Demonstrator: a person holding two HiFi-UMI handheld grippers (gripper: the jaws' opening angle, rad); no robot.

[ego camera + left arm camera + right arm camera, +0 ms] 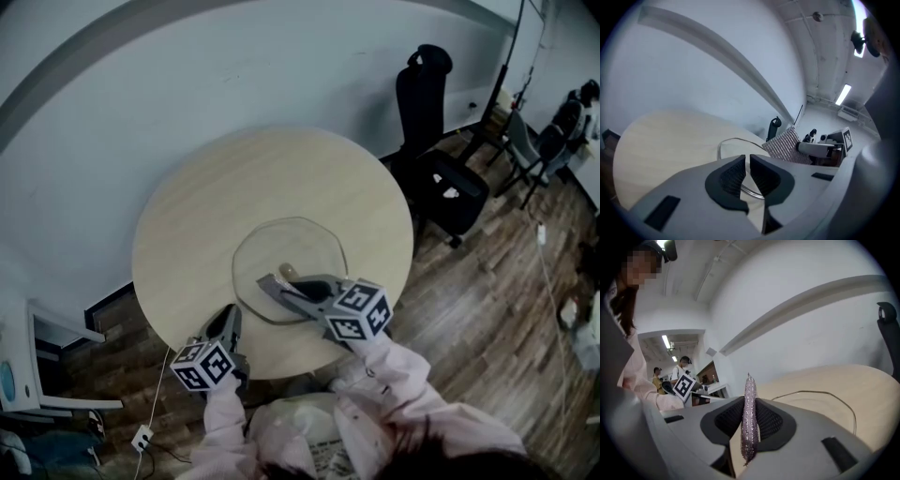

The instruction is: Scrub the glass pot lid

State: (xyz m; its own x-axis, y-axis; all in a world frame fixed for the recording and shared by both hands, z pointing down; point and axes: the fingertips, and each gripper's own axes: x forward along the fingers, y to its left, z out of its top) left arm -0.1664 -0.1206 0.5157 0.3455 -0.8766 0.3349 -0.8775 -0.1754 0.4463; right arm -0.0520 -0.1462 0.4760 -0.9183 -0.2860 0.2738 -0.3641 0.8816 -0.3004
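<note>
Glass pot lid (281,242) near table (192,225) edge

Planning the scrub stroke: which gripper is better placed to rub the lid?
Right: the right gripper pinches the scrub pad over the lid, while the left gripper clamps the lid's rim and can steady it.

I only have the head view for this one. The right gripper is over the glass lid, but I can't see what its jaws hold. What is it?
Observer: The right gripper is shut on a thin glittery scouring cloth, seen edge-on in its own view.
Reviewer: And the left gripper's jaws?
Observer: The left gripper has its jaws nearly together, pinching the glass pot lid by its rim.
Reviewer: What shape is the cloth?
Observer: The left gripper view shows it as a flat, silvery mesh sheet, roughly square.
</note>
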